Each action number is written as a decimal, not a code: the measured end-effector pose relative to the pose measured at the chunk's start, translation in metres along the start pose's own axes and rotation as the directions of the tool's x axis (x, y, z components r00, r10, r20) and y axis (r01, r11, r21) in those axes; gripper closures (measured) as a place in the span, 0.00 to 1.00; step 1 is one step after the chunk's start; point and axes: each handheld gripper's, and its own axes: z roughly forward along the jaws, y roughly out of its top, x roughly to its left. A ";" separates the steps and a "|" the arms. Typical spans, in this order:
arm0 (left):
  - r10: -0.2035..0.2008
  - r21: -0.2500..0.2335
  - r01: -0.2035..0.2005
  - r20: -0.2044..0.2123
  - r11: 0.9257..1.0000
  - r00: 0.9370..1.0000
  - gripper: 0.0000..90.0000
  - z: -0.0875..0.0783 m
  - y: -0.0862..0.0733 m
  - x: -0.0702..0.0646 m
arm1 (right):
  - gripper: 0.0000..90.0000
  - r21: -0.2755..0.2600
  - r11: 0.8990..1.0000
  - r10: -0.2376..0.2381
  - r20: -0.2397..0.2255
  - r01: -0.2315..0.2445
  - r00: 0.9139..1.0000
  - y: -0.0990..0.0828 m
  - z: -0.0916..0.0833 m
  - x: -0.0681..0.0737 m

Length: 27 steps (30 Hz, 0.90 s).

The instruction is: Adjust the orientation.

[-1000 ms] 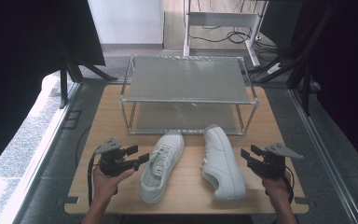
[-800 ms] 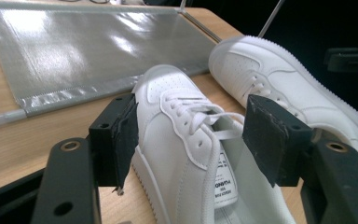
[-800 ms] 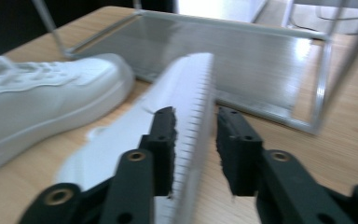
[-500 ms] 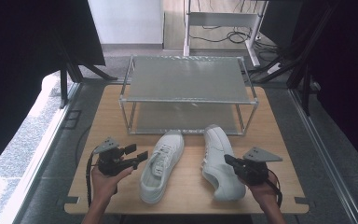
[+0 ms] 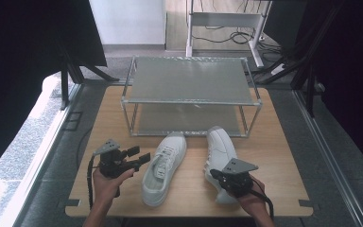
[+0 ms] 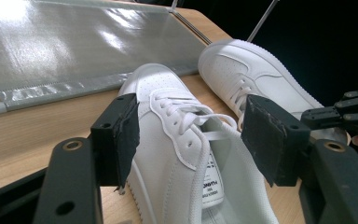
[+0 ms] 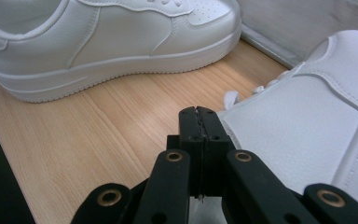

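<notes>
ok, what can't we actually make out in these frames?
- Right shoe, high view: its heel end lies under the right hand-held gripper and the hand.
- Right hand-held gripper, right gripper view: jaws pressed together beside the right shoe; whether they touch it cannot be told.
- Left shoe, left gripper view: heel cut off by the bottom edge; tongue label print too small to read.
- Rack, high view: the lower shelf is partly hidden by the top shelf.

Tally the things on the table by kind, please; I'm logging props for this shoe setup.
White sneakers: 2, the left sneaker and the right sneaker
Metal two-tier rack: 1
Total: 3
</notes>
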 end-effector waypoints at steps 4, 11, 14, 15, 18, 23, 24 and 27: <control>-0.002 0.014 0.002 0.001 1.000 1.000 0.41 0.002 -0.001 0.000 | 1.00 0.020 1.000 -0.007 -0.011 0.008 1.000 0.000 0.002 0.003; -0.007 0.009 0.007 -0.009 1.000 1.000 0.41 0.002 -0.001 -0.001 | 1.00 0.043 0.999 -0.002 -0.014 0.002 1.000 -0.002 0.006 0.006; -0.016 0.010 0.016 -0.011 1.000 1.000 0.41 0.002 -0.002 0.000 | 1.00 0.049 0.999 -0.003 -0.012 0.003 1.000 -0.003 0.006 0.006; -0.019 0.012 0.019 -0.010 1.000 1.000 0.41 0.002 -0.002 0.000 | 1.00 0.052 0.999 -0.006 -0.010 0.006 1.000 -0.003 0.005 0.006; -0.024 0.014 0.024 -0.008 1.000 1.000 0.41 0.002 -0.002 0.000 | 1.00 0.052 0.999 -0.005 0.001 0.005 1.000 -0.005 0.004 0.005; -0.023 0.020 0.023 -0.005 1.000 1.000 0.41 0.003 -0.002 0.000 | 1.00 0.032 0.999 0.027 0.010 -0.028 1.000 -0.008 -0.004 -0.001; -0.024 0.021 0.024 -0.005 1.000 1.000 0.41 0.003 -0.002 0.000 | 1.00 0.024 0.999 0.035 0.011 -0.035 0.999 -0.009 -0.006 -0.004; -0.026 0.023 0.026 -0.005 0.999 1.000 0.41 0.003 -0.002 0.000 | 1.00 0.014 0.998 0.053 0.009 -0.053 0.999 -0.010 -0.010 -0.008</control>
